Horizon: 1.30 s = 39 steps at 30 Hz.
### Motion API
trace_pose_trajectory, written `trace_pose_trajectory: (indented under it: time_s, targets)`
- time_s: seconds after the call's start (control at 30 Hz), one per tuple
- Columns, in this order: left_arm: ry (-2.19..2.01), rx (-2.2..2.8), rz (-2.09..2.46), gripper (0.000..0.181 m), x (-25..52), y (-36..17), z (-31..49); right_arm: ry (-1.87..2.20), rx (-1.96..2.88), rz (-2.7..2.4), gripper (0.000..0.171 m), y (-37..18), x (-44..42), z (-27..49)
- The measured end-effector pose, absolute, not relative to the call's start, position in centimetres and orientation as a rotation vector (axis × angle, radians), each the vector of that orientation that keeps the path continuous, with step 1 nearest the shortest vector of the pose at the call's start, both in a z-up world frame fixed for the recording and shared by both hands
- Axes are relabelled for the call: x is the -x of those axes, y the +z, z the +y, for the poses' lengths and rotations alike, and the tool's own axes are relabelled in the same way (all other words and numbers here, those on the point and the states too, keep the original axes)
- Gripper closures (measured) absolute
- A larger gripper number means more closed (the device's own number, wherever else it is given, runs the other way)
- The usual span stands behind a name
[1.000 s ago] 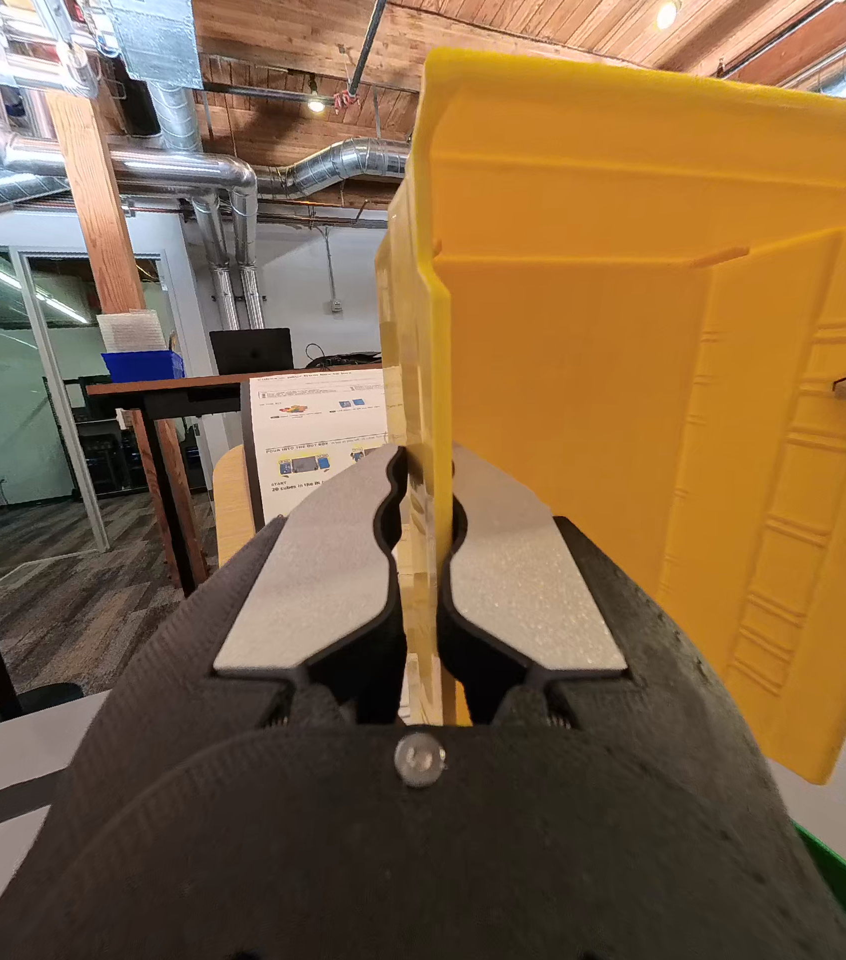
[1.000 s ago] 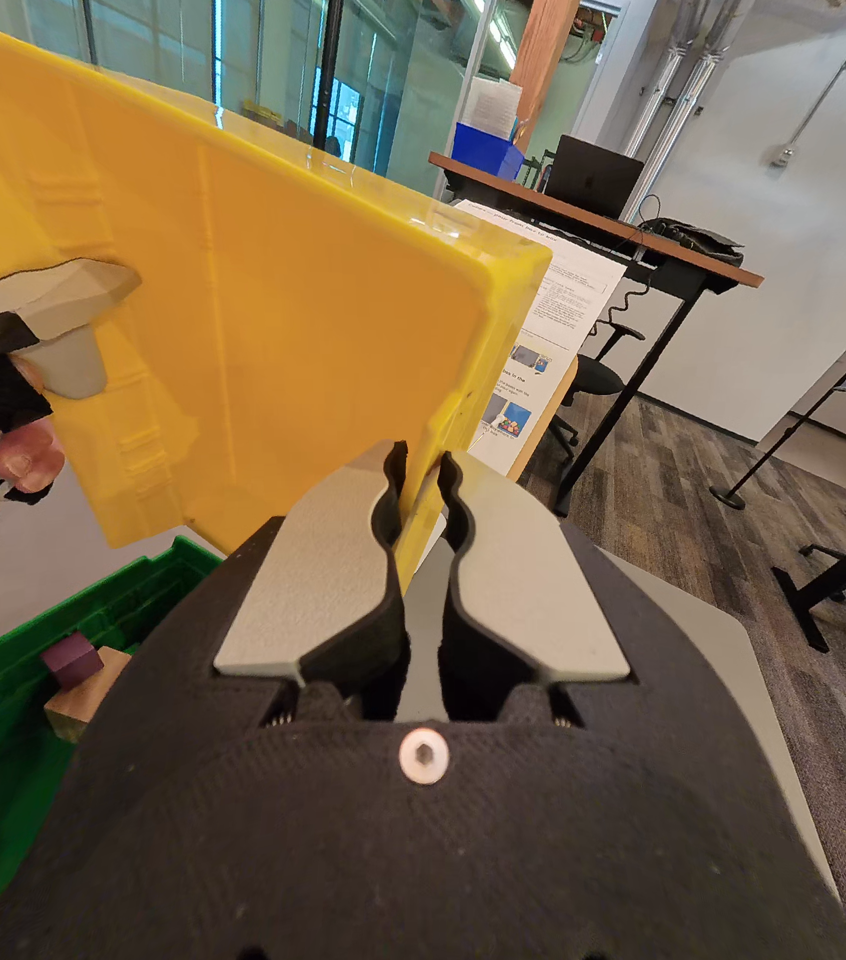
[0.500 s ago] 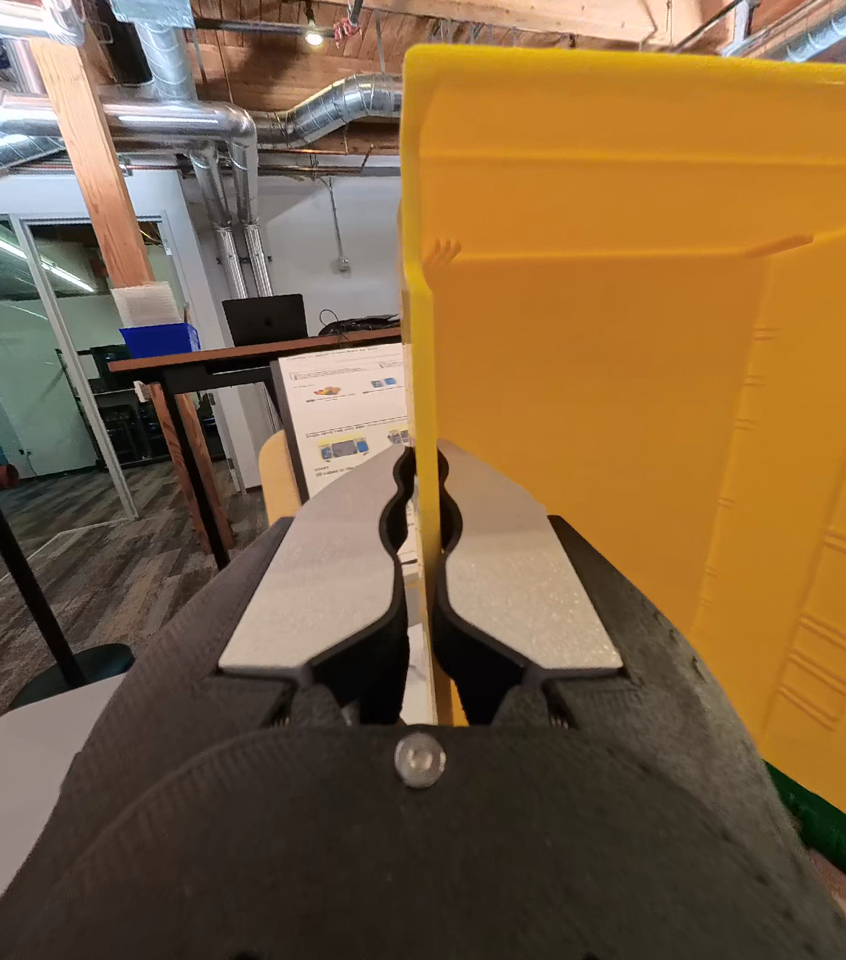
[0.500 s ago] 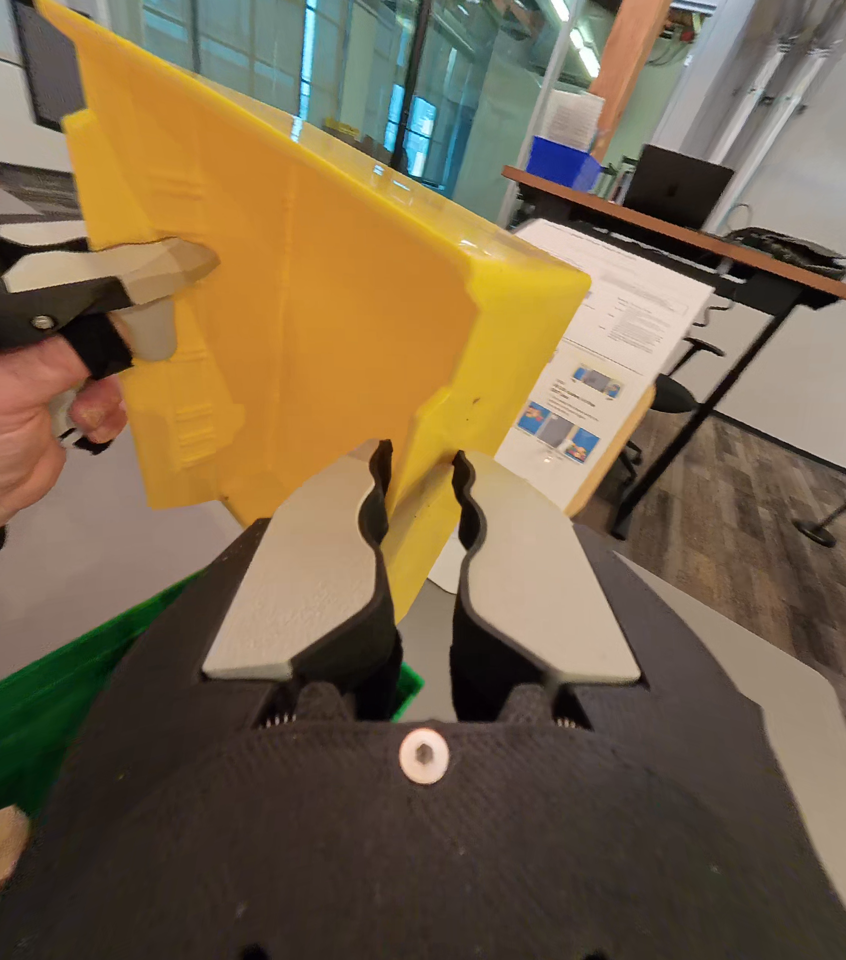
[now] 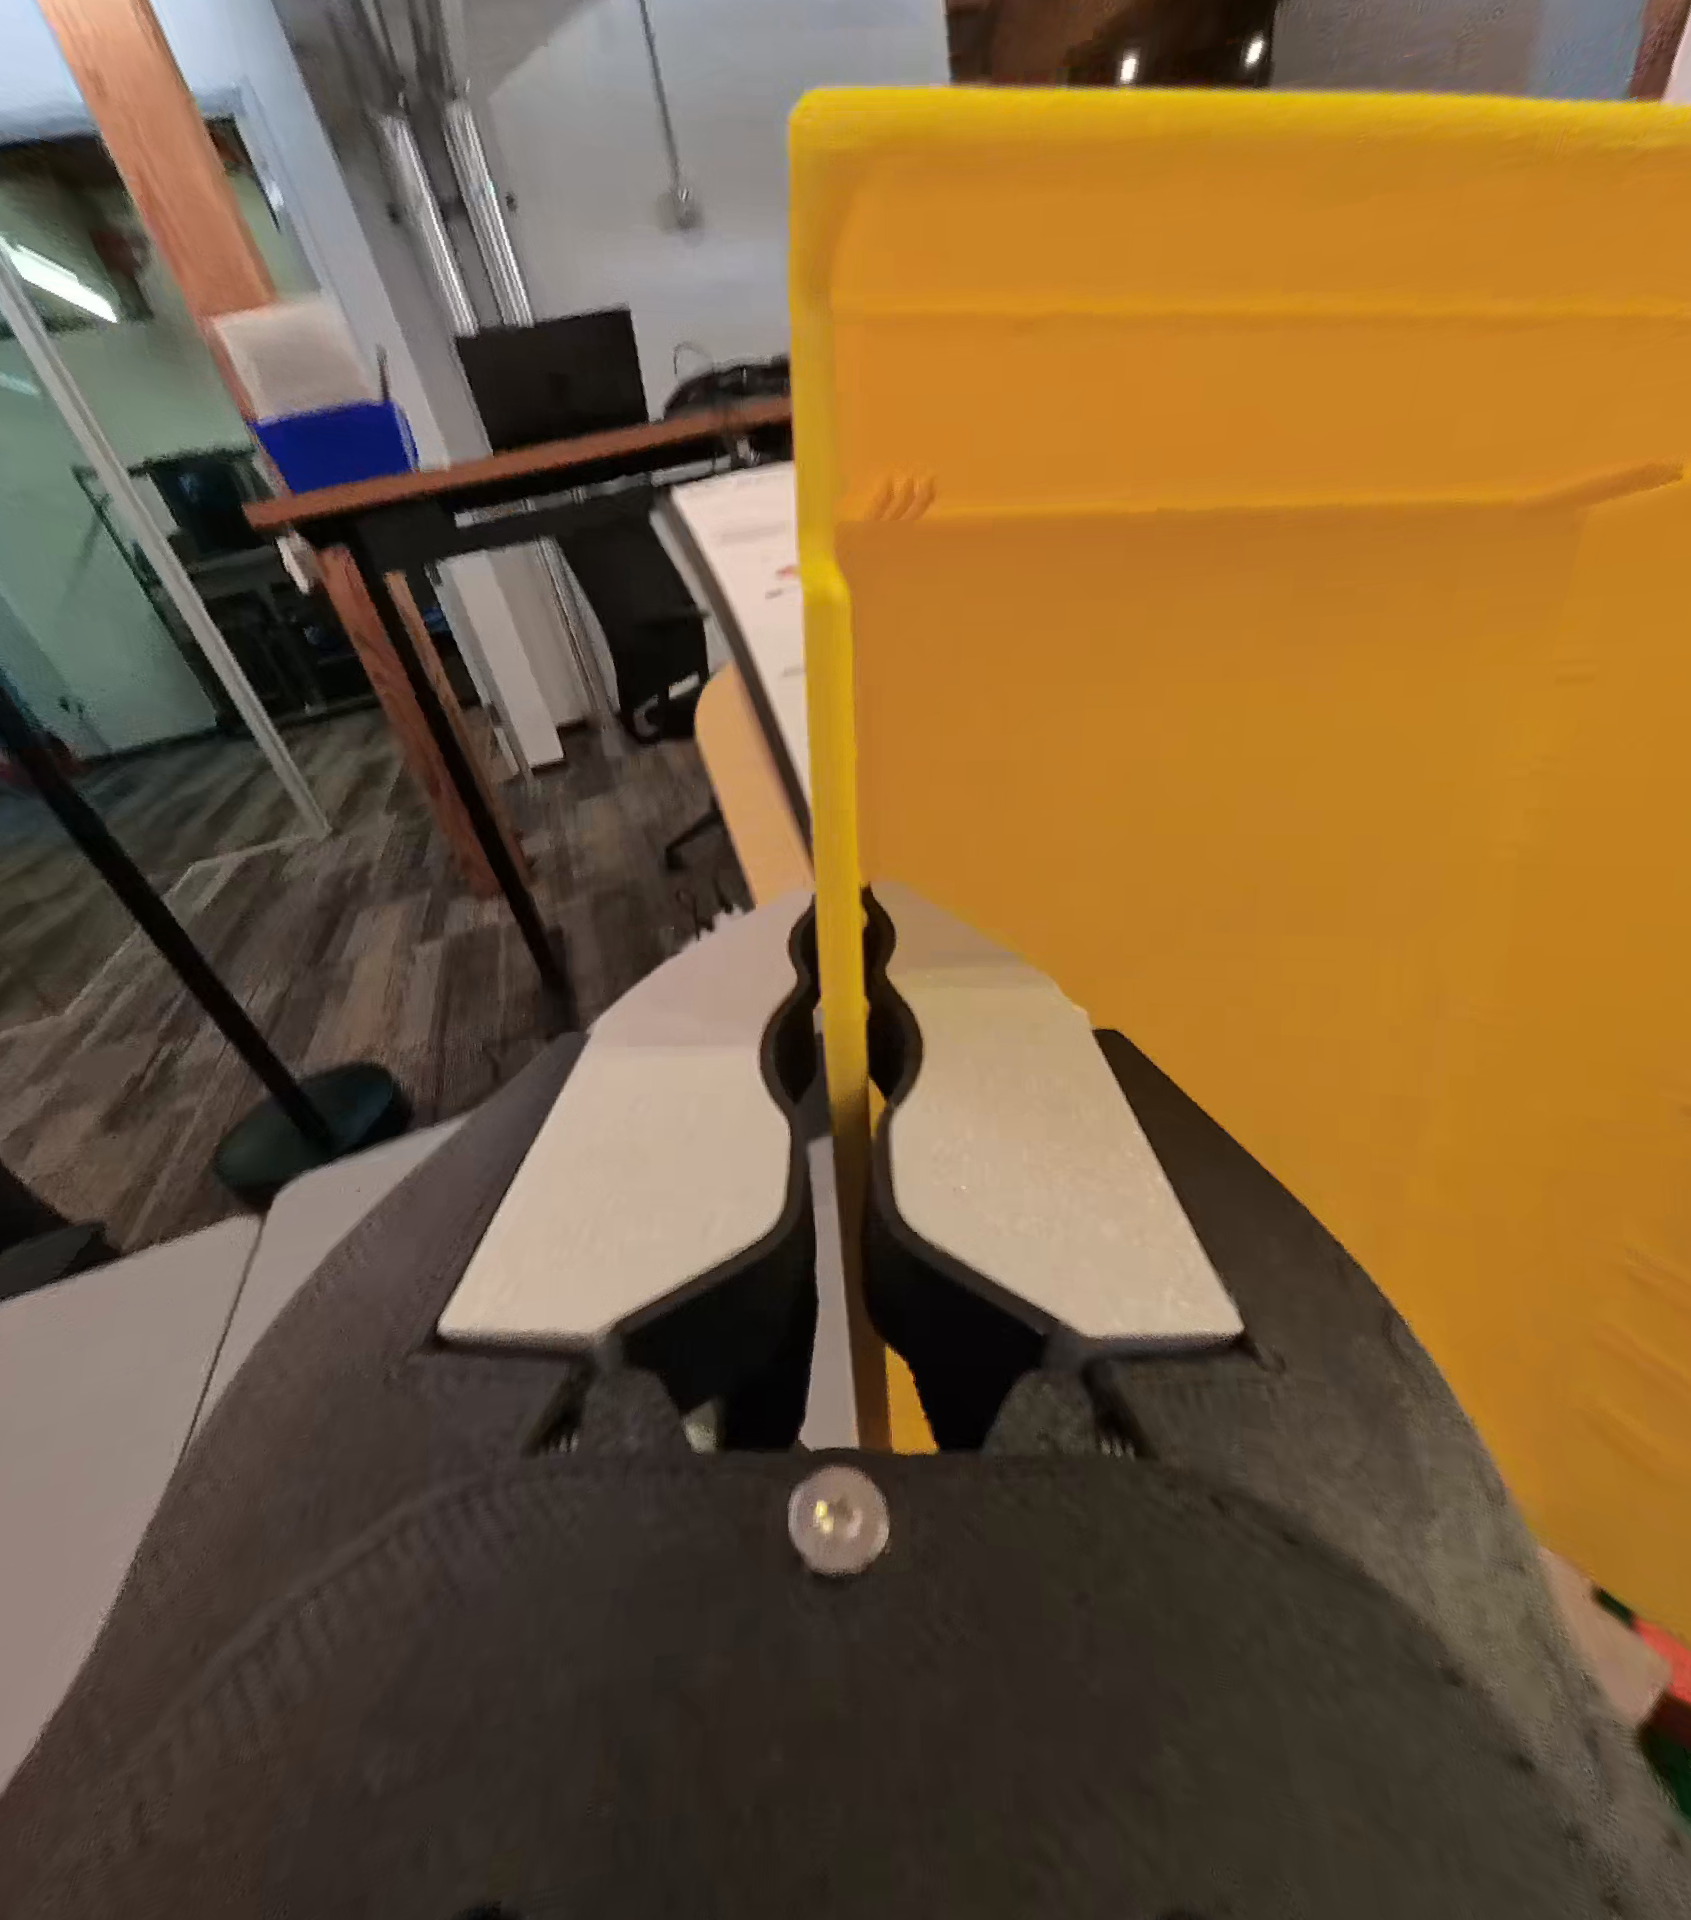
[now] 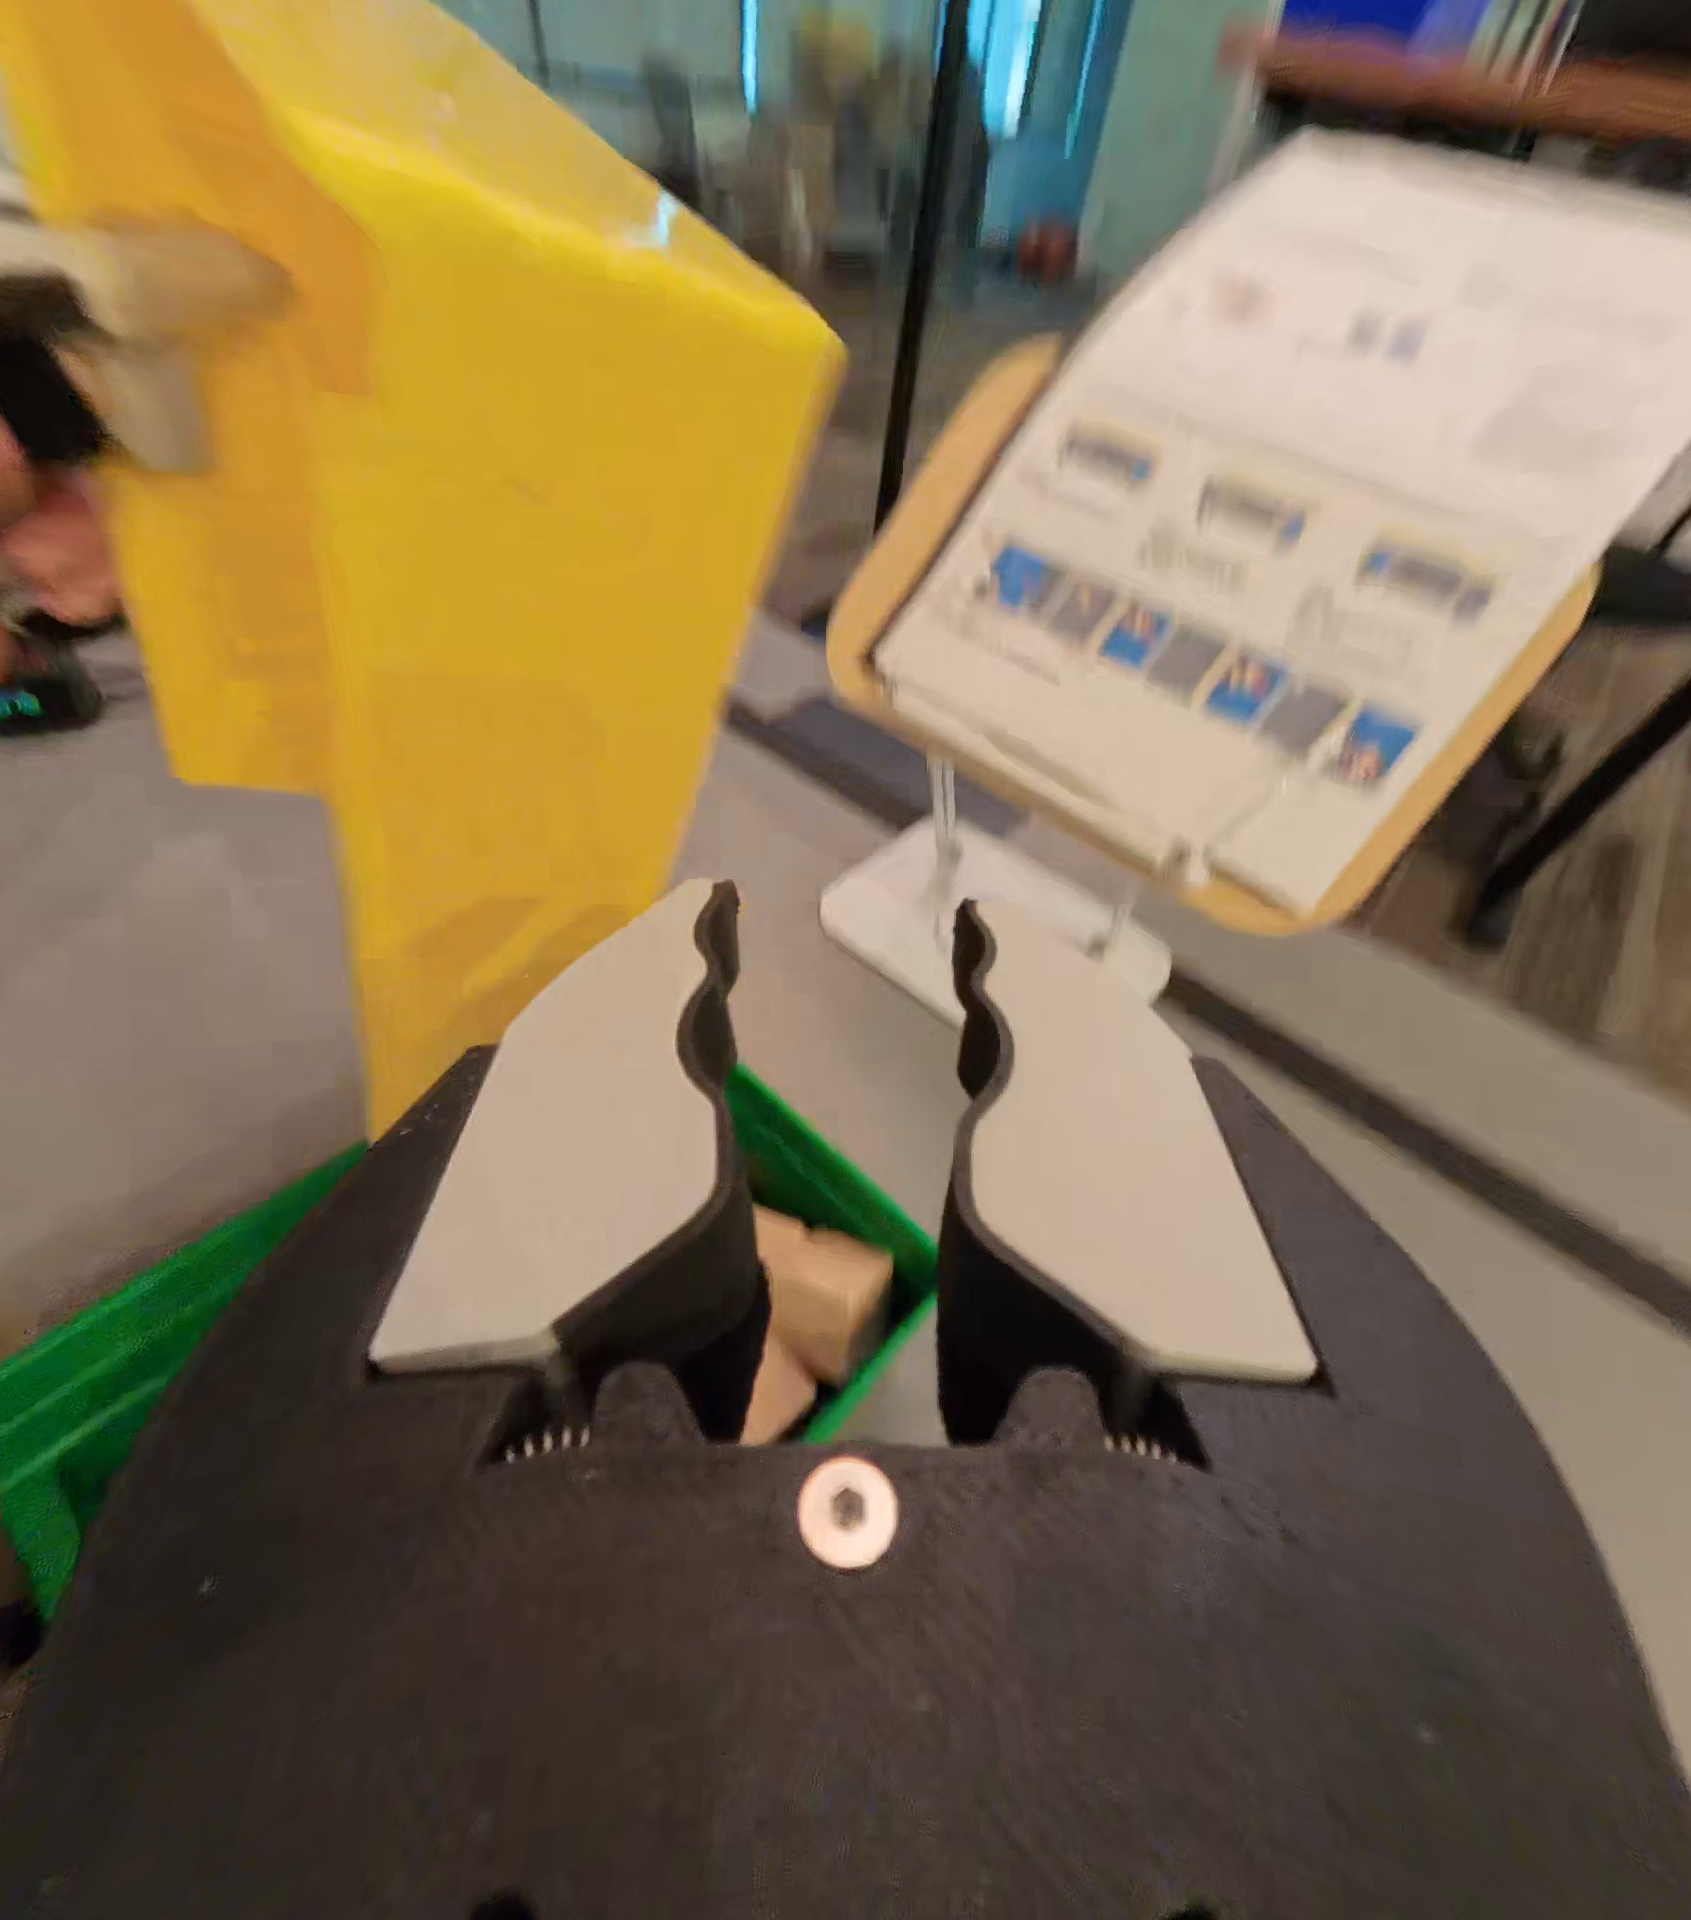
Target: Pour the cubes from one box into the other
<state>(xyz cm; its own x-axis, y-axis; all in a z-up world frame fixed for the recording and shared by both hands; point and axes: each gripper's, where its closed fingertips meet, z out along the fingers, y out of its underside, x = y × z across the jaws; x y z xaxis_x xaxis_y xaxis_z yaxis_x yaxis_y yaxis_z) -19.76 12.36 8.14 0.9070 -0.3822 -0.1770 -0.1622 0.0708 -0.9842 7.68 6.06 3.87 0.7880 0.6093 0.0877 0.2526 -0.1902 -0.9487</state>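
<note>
right gripper point(image 6: 846, 925) just let go of yellow box point(image 6: 467, 499), jaws wide now. left gripper point(image 5: 836, 935) still clamps wall. cubes point(image 6: 820, 1309) sit in green box point(image 6: 93, 1382), pour looks done.

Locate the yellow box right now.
The yellow box is upended above the green box at the right wrist view's left, its wall clamped by the left tongs.

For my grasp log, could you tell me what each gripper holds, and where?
The left gripper is shut on the yellow box, pinching its thin wall edge. The right gripper is open and holds nothing.
</note>
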Motion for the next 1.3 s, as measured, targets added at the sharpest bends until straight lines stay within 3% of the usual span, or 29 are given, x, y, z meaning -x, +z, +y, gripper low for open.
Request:
trace_pose_trajectory:
  time_s: [0.23, 0.57, 0.77, 0.97, 1.3]
  targets:
    - [-0.216, 1.663, 0.365, 0.176, 27.7, 4.0, 12.5, 0.501, 2.318, -0.654, 0.132, -8.2, -11.9, 8.1]
    - [-0.111, 1.695, 0.294, 0.175, 36.2, 2.5, 10.4, 0.657, 2.764, -0.777, 0.140, -17.8, -11.4, 2.2]
    - [0.000, 1.661, 0.305, 0.176, 38.4, 4.3, 9.7, 0.687, 2.853, -0.776, 0.145, -21.1, -9.3, -0.9]
    - [0.050, 1.668, 0.376, 0.176, 38.9, 4.9, 8.7, 0.677, 2.802, -0.627, 0.160, -21.0, -8.4, 0.3]
    - [0.054, 1.631, 0.421, 0.176, 39.2, 7.2, 6.6, 0.729, 2.686, -0.620, 0.164, -20.6, -1.5, 3.9]
